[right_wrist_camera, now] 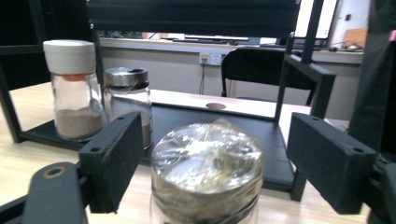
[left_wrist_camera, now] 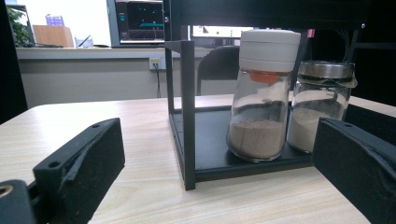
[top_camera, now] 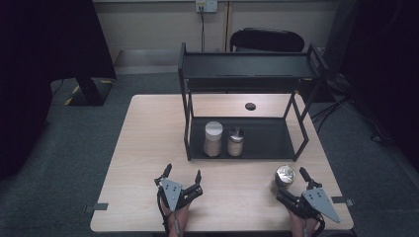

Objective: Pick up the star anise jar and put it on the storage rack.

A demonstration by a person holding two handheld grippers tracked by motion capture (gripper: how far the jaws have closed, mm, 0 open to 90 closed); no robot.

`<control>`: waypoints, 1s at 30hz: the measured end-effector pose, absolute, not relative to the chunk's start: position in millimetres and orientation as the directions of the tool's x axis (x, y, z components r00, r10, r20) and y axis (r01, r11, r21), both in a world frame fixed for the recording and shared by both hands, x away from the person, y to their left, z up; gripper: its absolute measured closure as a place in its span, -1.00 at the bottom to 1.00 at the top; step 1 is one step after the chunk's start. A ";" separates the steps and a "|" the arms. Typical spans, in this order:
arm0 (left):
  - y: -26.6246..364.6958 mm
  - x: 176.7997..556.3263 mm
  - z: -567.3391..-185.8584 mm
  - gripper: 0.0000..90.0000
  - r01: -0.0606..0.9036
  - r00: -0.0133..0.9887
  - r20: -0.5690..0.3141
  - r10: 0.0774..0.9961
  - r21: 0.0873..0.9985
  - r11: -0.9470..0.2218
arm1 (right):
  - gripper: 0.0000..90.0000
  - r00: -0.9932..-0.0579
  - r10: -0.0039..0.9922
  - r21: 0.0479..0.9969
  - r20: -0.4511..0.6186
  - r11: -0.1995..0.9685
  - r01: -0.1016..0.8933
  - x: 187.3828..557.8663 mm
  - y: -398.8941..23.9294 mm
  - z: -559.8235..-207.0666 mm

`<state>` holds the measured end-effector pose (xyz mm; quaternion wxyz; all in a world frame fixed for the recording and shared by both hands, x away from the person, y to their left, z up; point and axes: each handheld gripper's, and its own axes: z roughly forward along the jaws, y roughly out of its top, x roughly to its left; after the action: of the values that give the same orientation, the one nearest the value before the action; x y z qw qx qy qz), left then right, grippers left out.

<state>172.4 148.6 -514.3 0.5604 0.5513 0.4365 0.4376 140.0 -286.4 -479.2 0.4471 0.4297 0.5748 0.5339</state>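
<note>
Between right tool (right_wrist_camera: pixel 215 158) jaws, foil-topped jar (right_wrist_camera: pixel 208 172)

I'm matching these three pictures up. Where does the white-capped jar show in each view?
High view: white-capped jar at the left of the black rack's lower shelf.
Left gripper view: right of centre, behind the rack's front post.
Right gripper view: far left.
Shared landmark: the metal-lidded jar, right beside it in every view.
</note>
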 end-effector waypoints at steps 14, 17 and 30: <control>148.6 172.3 -514.4 -0.95 -0.010 0.236 -0.007 0.972 1.000 0.009 | -0.48 -0.249 0.967 0.995 -0.044 0.065 0.076 146.7 -288.3 -481.2; 148.6 172.4 -514.4 -0.95 -0.010 0.236 -0.007 0.972 1.000 0.009 | -0.44 -0.246 0.968 0.994 -0.048 0.071 0.085 148.2 -286.4 -481.4; 148.8 172.4 -514.5 -0.95 -0.010 0.237 -0.007 0.971 1.000 0.009 | -0.25 -0.253 0.966 0.993 -0.050 0.075 0.088 151.4 -286.2 -481.0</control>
<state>172.4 148.8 -514.5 0.5609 0.5513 0.4359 0.4376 151.4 -286.2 -481.0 0.4237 0.4406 0.5983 0.5181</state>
